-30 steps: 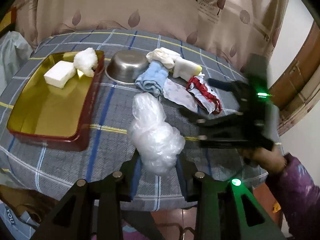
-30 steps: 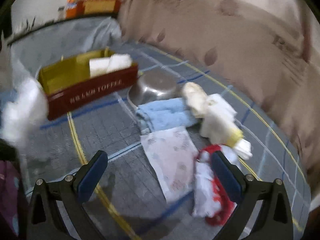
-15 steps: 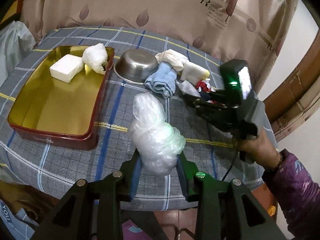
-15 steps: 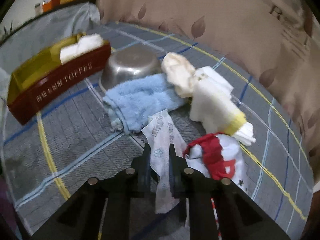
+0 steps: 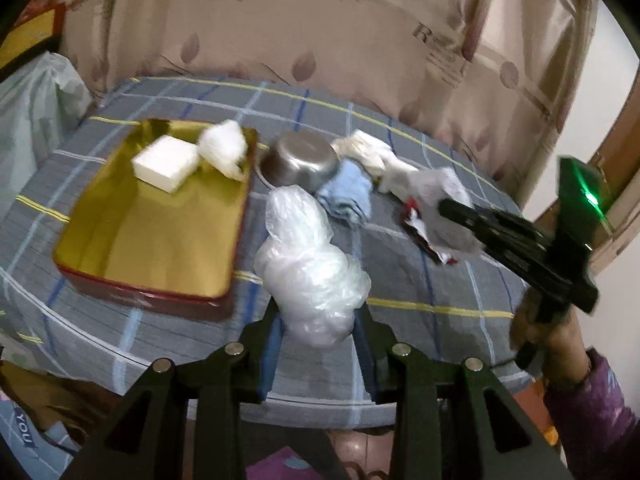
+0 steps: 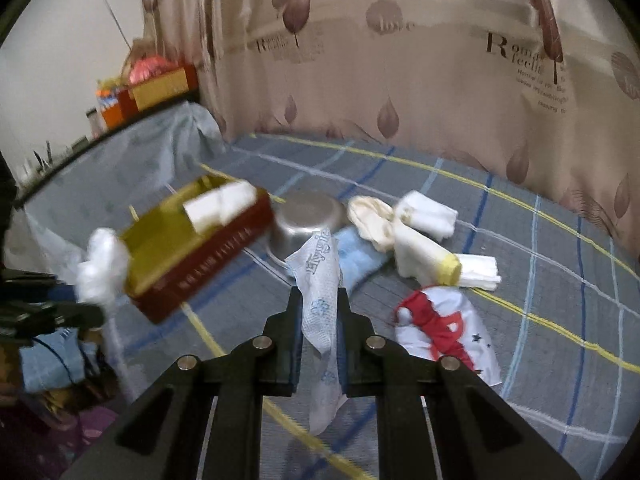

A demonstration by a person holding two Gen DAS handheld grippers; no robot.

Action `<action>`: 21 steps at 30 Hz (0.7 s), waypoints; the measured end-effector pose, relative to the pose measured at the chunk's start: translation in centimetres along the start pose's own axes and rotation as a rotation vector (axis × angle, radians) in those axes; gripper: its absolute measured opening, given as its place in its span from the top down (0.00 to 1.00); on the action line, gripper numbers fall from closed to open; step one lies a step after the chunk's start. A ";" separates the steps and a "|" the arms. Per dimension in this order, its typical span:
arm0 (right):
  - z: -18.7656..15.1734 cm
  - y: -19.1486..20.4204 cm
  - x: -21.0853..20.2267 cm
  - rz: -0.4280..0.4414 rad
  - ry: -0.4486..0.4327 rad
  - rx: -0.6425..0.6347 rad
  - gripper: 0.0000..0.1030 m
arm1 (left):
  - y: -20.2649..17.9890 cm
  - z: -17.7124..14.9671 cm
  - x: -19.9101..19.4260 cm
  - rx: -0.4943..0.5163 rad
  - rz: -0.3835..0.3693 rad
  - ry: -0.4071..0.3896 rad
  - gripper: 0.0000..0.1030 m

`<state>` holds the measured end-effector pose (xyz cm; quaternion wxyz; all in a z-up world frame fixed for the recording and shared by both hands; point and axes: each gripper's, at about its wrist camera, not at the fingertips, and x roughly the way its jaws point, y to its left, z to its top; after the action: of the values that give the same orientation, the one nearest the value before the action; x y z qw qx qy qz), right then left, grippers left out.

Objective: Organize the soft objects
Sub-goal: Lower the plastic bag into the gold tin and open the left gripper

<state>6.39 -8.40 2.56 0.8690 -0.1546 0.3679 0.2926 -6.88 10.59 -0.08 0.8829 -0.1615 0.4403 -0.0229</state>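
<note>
My left gripper (image 5: pixel 318 316) is shut on a crumpled clear plastic bag (image 5: pixel 308 260) and holds it above the table's near edge, right of the gold tray (image 5: pixel 120 248). The tray holds a white block (image 5: pixel 166 163) and a white fluffy wad (image 5: pixel 224 148). My right gripper (image 6: pixel 319 304) is shut on a white printed cloth (image 6: pixel 320 280) and holds it lifted off the table; it also shows in the left wrist view (image 5: pixel 444 204). A blue towel (image 6: pixel 360 258), cream and white cloths (image 6: pixel 404 224) and a red-and-white cloth (image 6: pixel 440 324) lie on the checked tablecloth.
A steel bowl (image 5: pixel 304 162) lies upturned between the tray and the cloths. A leaf-patterned curtain (image 6: pixel 400 60) hangs behind the table. Boxes (image 6: pixel 152 88) stand on a shelf at the far left. The table edge is close below my left gripper.
My right gripper closed on the printed cloth and lifted it off the table. My left gripper rose a little with the plastic bag in it.
</note>
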 end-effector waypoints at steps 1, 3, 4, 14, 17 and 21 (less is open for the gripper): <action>0.1 0.5 -0.3 0.011 -0.012 0.006 0.88 | 0.4 0.3 -0.2 -0.005 0.007 -0.004 0.66; 0.2 1.1 -0.6 0.026 -0.026 0.017 0.88 | 1.6 1.0 -0.5 -0.019 0.022 -0.014 0.66; 0.3 1.5 -0.7 0.036 -0.033 0.021 0.88 | 2.3 1.4 -0.6 -0.025 0.035 -0.021 0.66; 0.9 3.5 -0.4 0.063 -0.039 0.011 0.88 | 10.3 5.2 2.0 -0.082 0.154 -0.016 0.66; 0.9 3.6 -0.4 0.063 -0.038 0.011 0.88 | 11.5 6.0 3.5 -0.076 0.173 -0.006 0.66; 1.0 3.8 -0.2 0.061 -0.035 0.014 0.88 | 12.6 7.2 5.6 -0.044 0.202 0.011 0.66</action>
<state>4.46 -5.09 3.22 0.8670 -0.1321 0.3595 0.3188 0.95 23.44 -4.24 0.8746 -0.1356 0.4595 0.0752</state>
